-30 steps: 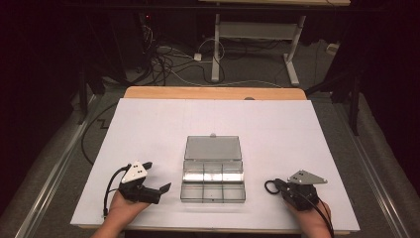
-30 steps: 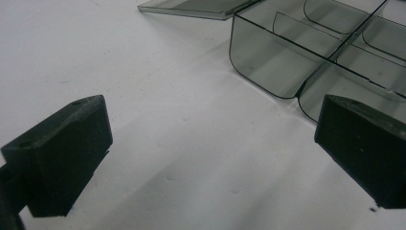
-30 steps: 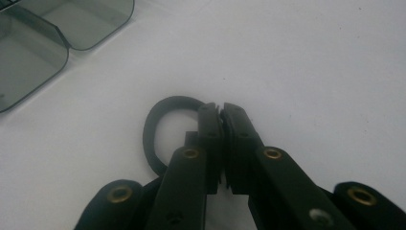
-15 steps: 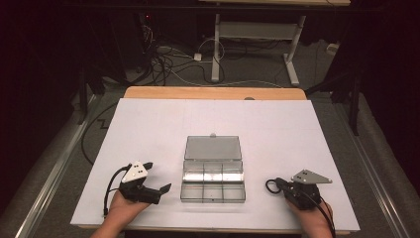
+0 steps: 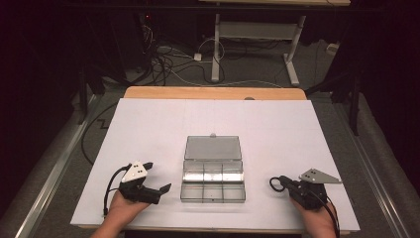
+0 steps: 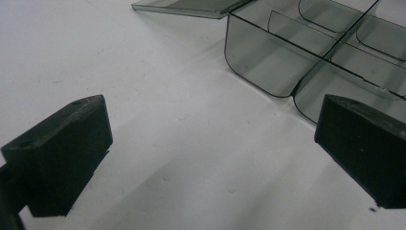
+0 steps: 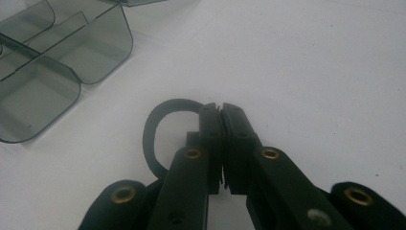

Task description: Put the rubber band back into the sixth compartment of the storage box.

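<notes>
A: Resting on the white counter [image 5: 148, 124], your left tool [image 5: 159, 190] has its jaws spread wide, pinching nothing, just left of the clear compartment box [image 5: 213, 179].

B: And my right?

A: Your right tool [image 5: 277, 183] is pressed together, well right of the box. The box sits mid-counter, lid [image 5: 213, 147] open flat behind it; compartments look empty, though glare blurs them.
</notes>
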`<state>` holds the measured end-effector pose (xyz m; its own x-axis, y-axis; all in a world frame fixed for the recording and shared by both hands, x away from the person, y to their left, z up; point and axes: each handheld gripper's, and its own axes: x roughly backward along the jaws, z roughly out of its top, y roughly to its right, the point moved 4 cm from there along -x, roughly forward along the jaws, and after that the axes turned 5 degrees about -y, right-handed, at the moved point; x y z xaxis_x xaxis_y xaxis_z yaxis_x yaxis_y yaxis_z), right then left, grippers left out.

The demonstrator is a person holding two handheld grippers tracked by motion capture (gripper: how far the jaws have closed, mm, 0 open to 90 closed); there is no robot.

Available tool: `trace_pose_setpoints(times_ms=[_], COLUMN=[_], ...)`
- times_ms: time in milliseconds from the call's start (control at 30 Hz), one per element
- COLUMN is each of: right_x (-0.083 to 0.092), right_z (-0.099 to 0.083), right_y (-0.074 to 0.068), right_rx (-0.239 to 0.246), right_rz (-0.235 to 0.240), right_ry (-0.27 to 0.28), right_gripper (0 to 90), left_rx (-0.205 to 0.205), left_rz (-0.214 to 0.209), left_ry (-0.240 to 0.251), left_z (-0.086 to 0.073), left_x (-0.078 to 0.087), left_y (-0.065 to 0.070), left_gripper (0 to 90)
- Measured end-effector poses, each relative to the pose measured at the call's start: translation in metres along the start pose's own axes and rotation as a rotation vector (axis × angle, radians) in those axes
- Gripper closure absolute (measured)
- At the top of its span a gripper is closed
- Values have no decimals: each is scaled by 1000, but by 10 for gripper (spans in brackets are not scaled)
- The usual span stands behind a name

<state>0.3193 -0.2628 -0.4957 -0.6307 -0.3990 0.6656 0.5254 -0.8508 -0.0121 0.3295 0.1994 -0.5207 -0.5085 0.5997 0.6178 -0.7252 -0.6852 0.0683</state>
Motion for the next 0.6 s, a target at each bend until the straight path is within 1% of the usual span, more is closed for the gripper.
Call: trace_pose_setpoints(times_ms=[133, 267, 433, 467, 500, 600], right_x=[2, 3, 1, 0, 0, -2], right_z=[1, 4, 5, 6, 6, 7], right_y=[-1, -5, -10, -10, -11, -14], right_rx=[-3, 10, 15, 24, 17, 33], right_rz=[12, 23, 34, 38, 39, 48], right_ry=[10, 19, 14, 15, 14, 12], right_gripper=[893, 893, 893, 894, 894, 894], left_rx=[-6, -1, -1, 0, 0, 3], left_rz=[-4, -8, -10, -11, -11, -13], left_ry=[1, 3, 3, 4, 4, 4], left_z=[0, 0, 0, 0, 0, 0], left_x=[0, 0, 0, 0, 1, 0], left_y=[0, 0, 0, 0, 0, 0], left_gripper=[0, 0, 0, 0, 0, 0])
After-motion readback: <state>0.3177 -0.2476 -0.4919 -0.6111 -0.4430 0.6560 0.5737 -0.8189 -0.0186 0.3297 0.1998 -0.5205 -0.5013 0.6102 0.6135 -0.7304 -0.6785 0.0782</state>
